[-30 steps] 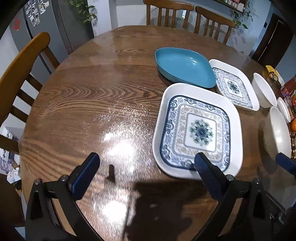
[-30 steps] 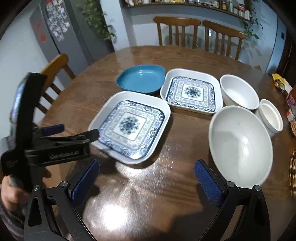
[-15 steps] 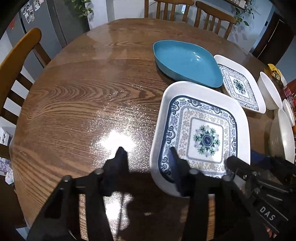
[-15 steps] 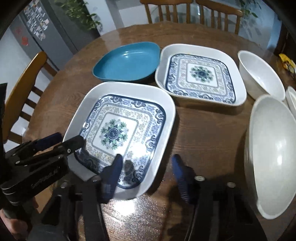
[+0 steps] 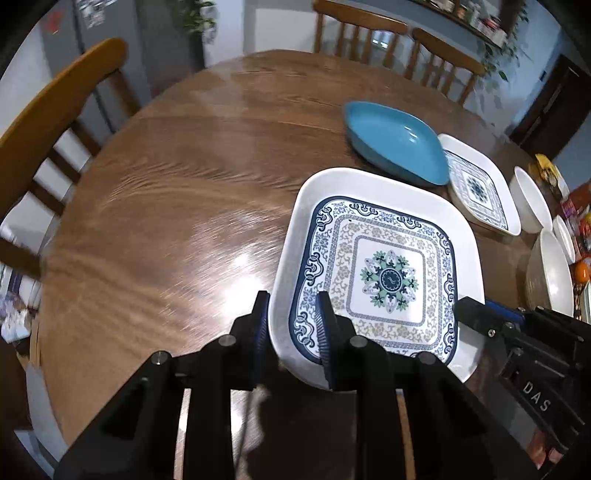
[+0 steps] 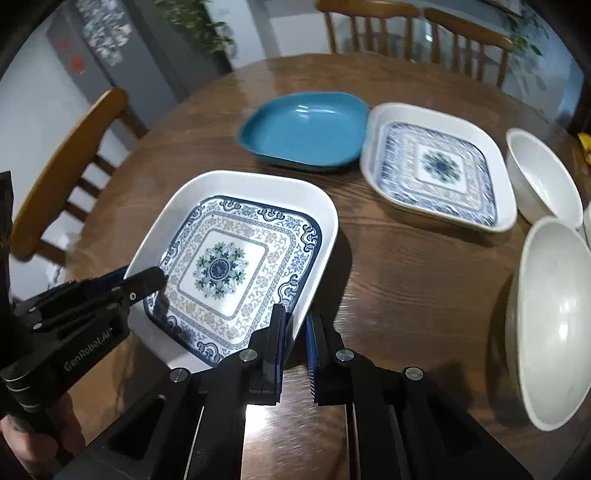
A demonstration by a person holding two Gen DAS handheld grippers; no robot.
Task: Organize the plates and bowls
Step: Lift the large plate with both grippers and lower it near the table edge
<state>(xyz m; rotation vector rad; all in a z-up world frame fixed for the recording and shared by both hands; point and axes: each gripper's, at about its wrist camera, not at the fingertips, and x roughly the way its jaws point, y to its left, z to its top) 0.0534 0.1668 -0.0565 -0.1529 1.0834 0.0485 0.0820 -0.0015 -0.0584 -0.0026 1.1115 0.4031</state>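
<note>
- Two square patterned plates: the near plate point(image 6: 229, 269) and the far plate point(image 6: 439, 168).
- One blue dish point(image 6: 306, 127), between the two plates.
- Three white bowls: a large bowl point(image 6: 554, 317), a medium bowl point(image 6: 539, 177), and a small bowl point(image 5: 565, 238) seen at the edge.
- Two tongs: the left tongs point(image 5: 291, 325) and the right tongs point(image 6: 295, 332).
- One round wooden tabletop point(image 6: 406, 266).
- Three wooden chairs: one side chair point(image 6: 62, 173) and two back chairs point(image 6: 373, 26), point(image 6: 469, 44).

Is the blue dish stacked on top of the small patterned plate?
No, the blue dish sits directly on the wooden table, beside the small patterned plate.
</note>
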